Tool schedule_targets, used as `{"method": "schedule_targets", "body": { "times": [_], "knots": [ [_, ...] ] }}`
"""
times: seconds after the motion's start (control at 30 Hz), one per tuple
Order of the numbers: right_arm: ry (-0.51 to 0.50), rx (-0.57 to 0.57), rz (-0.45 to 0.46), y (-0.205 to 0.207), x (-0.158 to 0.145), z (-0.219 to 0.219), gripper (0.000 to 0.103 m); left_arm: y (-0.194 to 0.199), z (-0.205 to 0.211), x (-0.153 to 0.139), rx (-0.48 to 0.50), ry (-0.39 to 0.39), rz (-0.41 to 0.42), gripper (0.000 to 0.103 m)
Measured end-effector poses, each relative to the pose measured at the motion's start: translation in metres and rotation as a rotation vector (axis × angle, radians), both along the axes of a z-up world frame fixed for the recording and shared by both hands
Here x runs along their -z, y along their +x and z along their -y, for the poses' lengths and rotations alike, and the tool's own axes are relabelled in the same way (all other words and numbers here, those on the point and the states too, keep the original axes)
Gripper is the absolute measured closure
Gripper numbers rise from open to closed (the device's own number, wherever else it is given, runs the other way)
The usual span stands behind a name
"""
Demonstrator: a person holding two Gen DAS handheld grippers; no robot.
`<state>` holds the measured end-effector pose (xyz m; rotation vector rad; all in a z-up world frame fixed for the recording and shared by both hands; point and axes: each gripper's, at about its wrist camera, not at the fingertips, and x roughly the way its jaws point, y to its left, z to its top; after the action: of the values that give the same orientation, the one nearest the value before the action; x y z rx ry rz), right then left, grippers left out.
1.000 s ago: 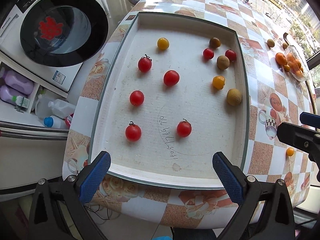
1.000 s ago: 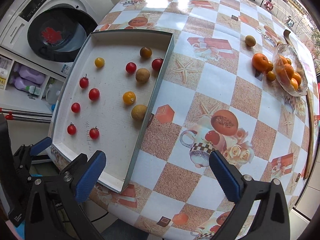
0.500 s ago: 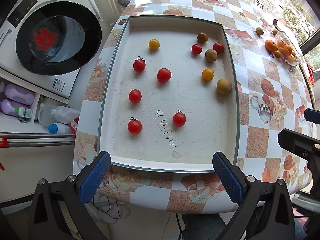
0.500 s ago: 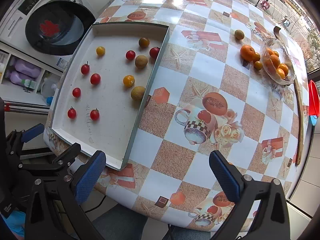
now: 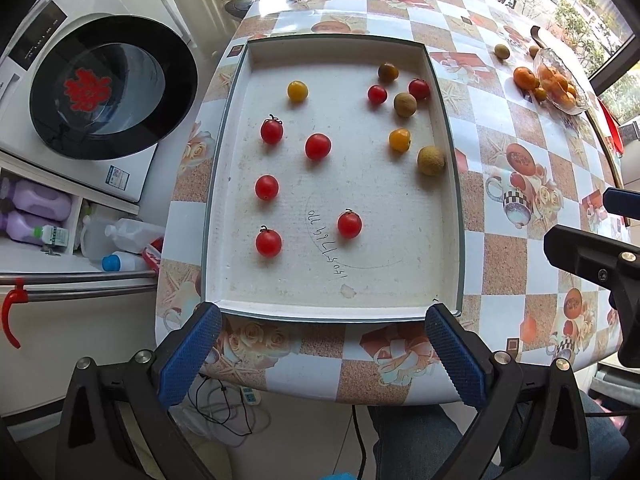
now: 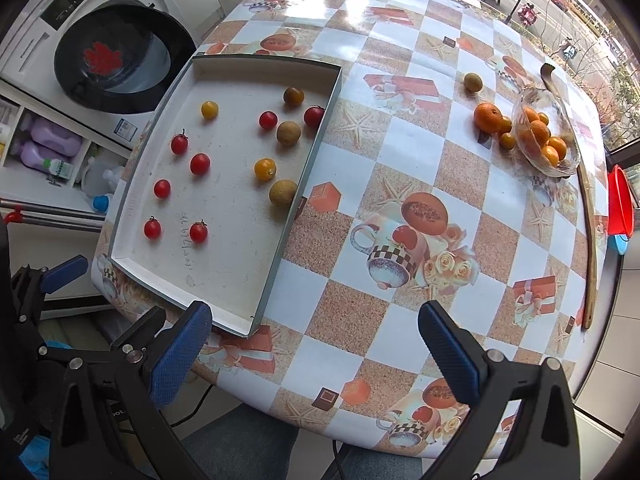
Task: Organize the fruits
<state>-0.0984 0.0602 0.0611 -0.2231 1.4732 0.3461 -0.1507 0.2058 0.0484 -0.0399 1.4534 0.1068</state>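
Observation:
A shallow white tray [image 5: 448,152] [image 6: 320,128] lies on the table's left side. It holds several red cherry tomatoes [image 5: 317,146] [image 6: 199,163], yellow tomatoes [image 5: 399,139] [image 6: 265,169] and brown longans [image 5: 431,161] [image 6: 283,193]. A glass bowl [image 6: 568,160] [image 5: 582,100] of small oranges stands at the far right, with an orange [image 6: 488,117] and a longan [image 6: 473,81] beside it. My left gripper [image 5: 322,356] is open and empty, back from the tray's near edge. My right gripper [image 6: 314,354] is open and empty over the table's near edge.
The table [image 6: 400,300] has a checkered patterned cloth. A washing machine [image 5: 96,92] and a shelf with detergent bottles [image 5: 36,208] stand to the left. A red bucket [image 6: 620,200] sits beyond the right edge. A person's legs are below the table.
Both grippers have pulled back and up from the table, so the tray and fruits look smaller and farther. Both stay open and empty. The fruits have not moved.

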Motion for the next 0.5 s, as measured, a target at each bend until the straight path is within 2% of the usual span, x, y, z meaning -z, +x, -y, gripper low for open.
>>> {"method": "schedule_targets", "body": {
  "times": [0.5],
  "knots": [
    [-0.010,-0.013,0.012,0.0011,-0.0011,-0.0059,0.000,0.0006,0.0041,-0.0030,-0.011,0.000,-0.002,0.001]
  ]
}}
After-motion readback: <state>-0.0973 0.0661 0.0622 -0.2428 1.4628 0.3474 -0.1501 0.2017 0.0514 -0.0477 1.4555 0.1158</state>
